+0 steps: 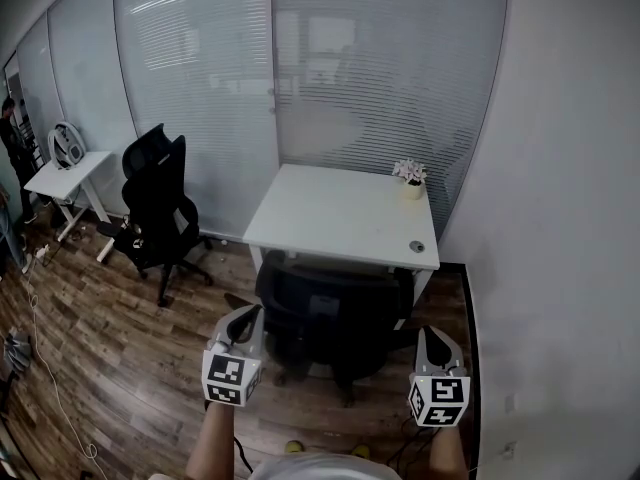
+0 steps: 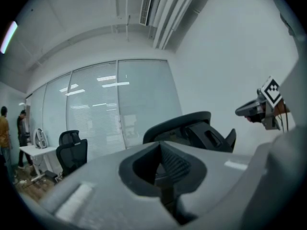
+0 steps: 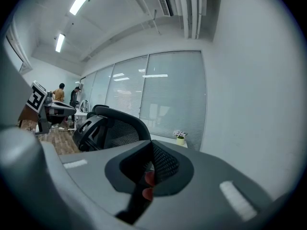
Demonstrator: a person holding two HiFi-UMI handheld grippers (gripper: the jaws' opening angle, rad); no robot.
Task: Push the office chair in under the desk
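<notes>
Mesh backs the black office chair (image 1: 335, 313) at the white desk (image 1: 330, 213).

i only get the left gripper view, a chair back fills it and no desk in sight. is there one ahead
Observer: Yes. The head view shows a white desk just beyond the chair.
Operator: anything at the back of it
Observer: A plant stands at its far right corner.
Operator: right gripper holding anything
Observer: No. In its own view the right gripper has its jaws together, with nothing between them.
</notes>
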